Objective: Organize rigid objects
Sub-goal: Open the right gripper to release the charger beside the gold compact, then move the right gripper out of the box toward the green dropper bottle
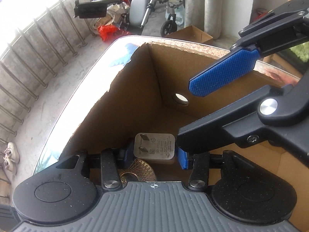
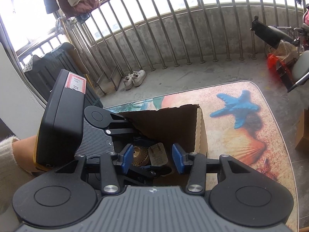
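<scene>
An open cardboard box [image 1: 135,89] stands on the table, also in the right wrist view [image 2: 173,123]. My left gripper [image 1: 153,152] is lowered inside it, its blue pads closed on a white plug adapter [image 1: 154,147] with two metal prongs. A gold patterned disc [image 1: 139,171] lies on the box floor just below. My right gripper [image 2: 151,157] is open and empty above the box, its blue pads [image 2: 178,157] wide apart; the adapter [image 2: 158,155] and disc [image 2: 140,154] show between them. The right gripper's fingers [image 1: 222,75] reach over the box in the left wrist view.
The table [image 2: 241,116] has a beach print with a blue starfish [image 2: 238,107]. A metal railing [image 2: 173,38] runs along the balcony. White shoes [image 2: 134,78] sit on the floor. A wheelchair [image 1: 139,9] and another cardboard box [image 1: 193,33] stand beyond the table.
</scene>
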`<state>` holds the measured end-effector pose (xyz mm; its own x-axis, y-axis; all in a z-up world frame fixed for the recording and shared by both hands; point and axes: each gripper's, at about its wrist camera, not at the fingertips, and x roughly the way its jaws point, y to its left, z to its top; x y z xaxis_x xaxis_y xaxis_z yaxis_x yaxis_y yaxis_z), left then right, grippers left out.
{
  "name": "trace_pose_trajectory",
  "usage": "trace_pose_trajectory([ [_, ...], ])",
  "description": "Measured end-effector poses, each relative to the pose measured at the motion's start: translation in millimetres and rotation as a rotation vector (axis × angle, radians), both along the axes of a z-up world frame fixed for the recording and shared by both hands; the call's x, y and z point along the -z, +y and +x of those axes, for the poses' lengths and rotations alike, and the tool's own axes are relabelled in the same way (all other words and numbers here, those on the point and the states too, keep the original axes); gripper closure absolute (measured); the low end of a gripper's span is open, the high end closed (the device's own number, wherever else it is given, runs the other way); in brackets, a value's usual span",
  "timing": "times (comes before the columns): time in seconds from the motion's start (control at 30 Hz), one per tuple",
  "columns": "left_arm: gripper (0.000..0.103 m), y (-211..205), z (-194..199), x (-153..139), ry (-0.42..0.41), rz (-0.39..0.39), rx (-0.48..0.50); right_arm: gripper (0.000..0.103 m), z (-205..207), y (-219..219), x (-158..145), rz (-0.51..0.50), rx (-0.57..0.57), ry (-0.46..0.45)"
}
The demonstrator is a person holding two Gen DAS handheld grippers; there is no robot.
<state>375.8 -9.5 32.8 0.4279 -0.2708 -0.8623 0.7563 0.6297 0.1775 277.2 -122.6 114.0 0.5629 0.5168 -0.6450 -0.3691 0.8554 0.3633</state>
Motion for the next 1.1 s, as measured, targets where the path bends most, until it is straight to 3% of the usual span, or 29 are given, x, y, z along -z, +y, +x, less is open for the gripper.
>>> trace_pose_trajectory([
  [0.47,0.058,-7.9,-16.4,-9.1,-0.111,0.134,0.072,0.055,-6.9,-6.2,1.0,0.043,-0.002,0.015],
  [0.7,0.06,-9.6,-19.2,-11.2,-0.127,0.156,0.065,0.055,-8.8,-6.8,1.8,0.054,0.006,0.019],
  [0.8,0.059,-6.4,-26.8,-20.9,-0.115,0.124,0.035,0.053,-10.6,-6.9,0.0,0.059,0.012,0.033],
  [0.93,0.059,-2.0,-55.2,-45.2,-0.191,0.12,-0.05,0.049,-24.7,-10.0,-8.6,0.044,0.021,0.009],
  [1.1,0.058,19.9,-120.6,-88.8,-0.292,-0.084,-0.153,0.049,-60.7,-25.9,-27.9,0.101,0.024,-0.035],
])
